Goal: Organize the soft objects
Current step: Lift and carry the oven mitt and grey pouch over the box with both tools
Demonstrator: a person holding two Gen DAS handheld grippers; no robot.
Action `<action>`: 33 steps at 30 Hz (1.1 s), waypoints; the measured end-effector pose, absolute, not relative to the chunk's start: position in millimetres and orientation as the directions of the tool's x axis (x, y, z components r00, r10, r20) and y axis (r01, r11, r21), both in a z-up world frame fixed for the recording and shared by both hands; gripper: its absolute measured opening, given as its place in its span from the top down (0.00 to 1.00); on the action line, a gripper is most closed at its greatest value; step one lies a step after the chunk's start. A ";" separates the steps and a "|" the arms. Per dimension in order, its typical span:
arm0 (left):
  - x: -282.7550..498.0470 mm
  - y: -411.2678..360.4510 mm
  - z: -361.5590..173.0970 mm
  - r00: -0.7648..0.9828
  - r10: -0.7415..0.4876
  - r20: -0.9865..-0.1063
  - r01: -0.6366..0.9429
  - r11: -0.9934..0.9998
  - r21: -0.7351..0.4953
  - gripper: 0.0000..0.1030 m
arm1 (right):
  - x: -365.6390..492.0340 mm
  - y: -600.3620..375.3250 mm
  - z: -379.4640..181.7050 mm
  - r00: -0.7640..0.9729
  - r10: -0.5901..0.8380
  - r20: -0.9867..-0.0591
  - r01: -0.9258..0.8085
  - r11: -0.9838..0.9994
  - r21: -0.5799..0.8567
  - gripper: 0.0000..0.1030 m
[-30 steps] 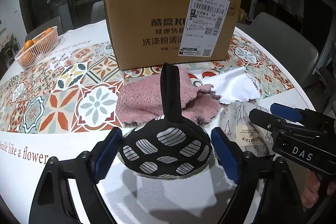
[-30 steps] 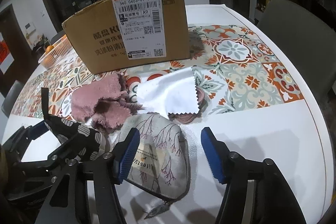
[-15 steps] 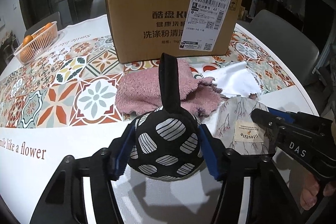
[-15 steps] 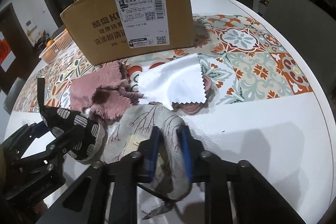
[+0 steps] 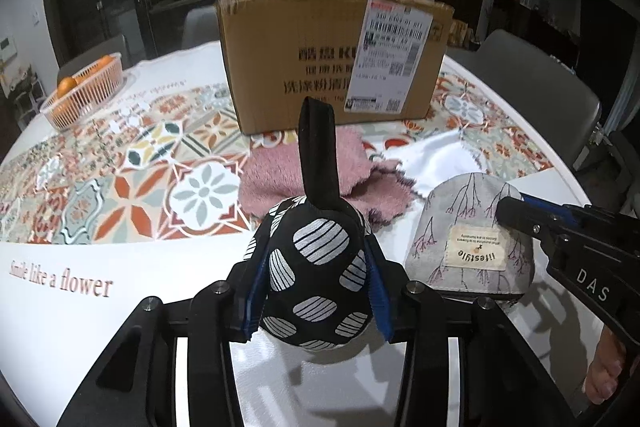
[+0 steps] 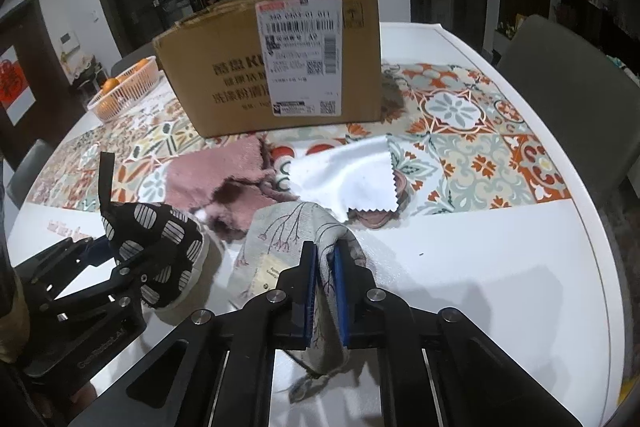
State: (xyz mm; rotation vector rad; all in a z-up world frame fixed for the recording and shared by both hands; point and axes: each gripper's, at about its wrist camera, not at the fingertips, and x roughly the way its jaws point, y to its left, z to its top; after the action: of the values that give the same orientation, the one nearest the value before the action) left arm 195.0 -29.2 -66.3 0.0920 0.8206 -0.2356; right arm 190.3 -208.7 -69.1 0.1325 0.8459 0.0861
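A: Where do things stand relative to the brown cardboard box (image 5: 328, 55)?

B: Nothing soft looks to be in it yet, as far as I can see; its inside is hidden. In front of the box, the left gripper (image 5: 316, 291) has its blue pads pressed against both sides of the black oven mitt with white striped ovals (image 5: 316, 267), pinching it, its black hanging loop standing upright. Just to the right, the right gripper (image 6: 325, 291) has its pads nearly together, nipping a fold of the grey fabric mitt printed with pink branches (image 6: 288, 231).

A: And what is left?

B: Between those two and the box, a fuzzy pink towel (image 6: 224, 179) lies crumpled, touching a white cloth with zigzag edges (image 6: 348, 179). Something small and dark pink peeks from under that cloth; I cannot tell what it is.

A: So, early days?

B: I judge so: both mitts are gripped but not delivered, and the towel and cloth lie untouched. An orange basket of fruit (image 5: 84, 91) sits well left of the box.
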 end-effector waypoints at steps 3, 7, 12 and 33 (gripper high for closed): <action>190.0 -28.4 -56.9 0.675 -0.176 -0.716 0.243 0.970 -0.010 0.58 | 184.1 -208.2 -60.7 0.675 0.129 -0.727 -0.025 0.988 0.152 0.90; 184.1 -26.0 -45.2 0.690 -0.188 -0.699 0.241 0.970 -0.023 0.58 | 175.2 -206.5 -47.7 0.697 0.127 -0.706 -0.027 0.988 0.151 0.90; 179.5 -23.8 -34.2 0.699 -0.206 -0.685 0.242 0.969 -0.043 0.58 | 167.0 -204.0 -33.8 0.724 0.121 -0.679 -0.031 0.989 0.143 0.91; 187.9 -18.3 19.9 0.772 -0.251 -0.585 0.263 0.963 -0.066 0.58 | 163.1 -201.1 28.3 0.846 0.109 -0.522 -0.041 0.989 0.142 0.92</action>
State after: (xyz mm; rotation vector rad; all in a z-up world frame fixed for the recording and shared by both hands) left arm 187.9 -18.3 19.9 0.0201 0.6309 -0.2783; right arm 163.1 -201.1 28.3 0.1272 0.5569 0.0794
